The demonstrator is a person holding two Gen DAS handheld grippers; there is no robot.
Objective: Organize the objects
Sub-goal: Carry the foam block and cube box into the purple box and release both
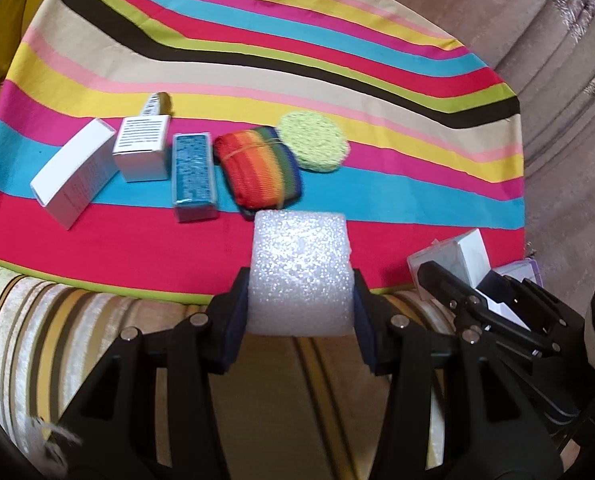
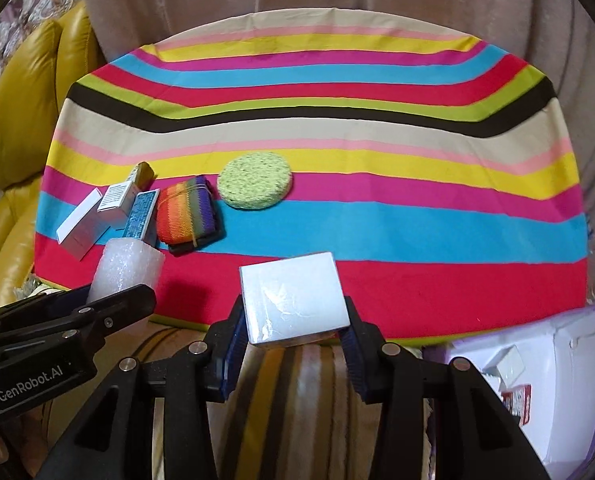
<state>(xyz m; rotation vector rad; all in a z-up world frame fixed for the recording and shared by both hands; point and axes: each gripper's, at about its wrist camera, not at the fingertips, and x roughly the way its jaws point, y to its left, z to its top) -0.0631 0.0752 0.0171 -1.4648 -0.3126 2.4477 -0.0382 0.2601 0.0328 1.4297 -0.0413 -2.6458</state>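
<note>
Currently left tongs (image 1: 299,312) pinch a foam block (image 1: 301,272): light, squashy, held by its sides. Right tongs (image 2: 293,340) clamp a small white box (image 2: 293,300): rigid, crushable, side-gripped.

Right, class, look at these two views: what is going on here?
A person is sorting small items on a striped cloth. The left gripper is shut on a white foam block; the right gripper is shut on a small white box. Boxes, a rainbow pouch and a green sponge already lie in a row.
</note>
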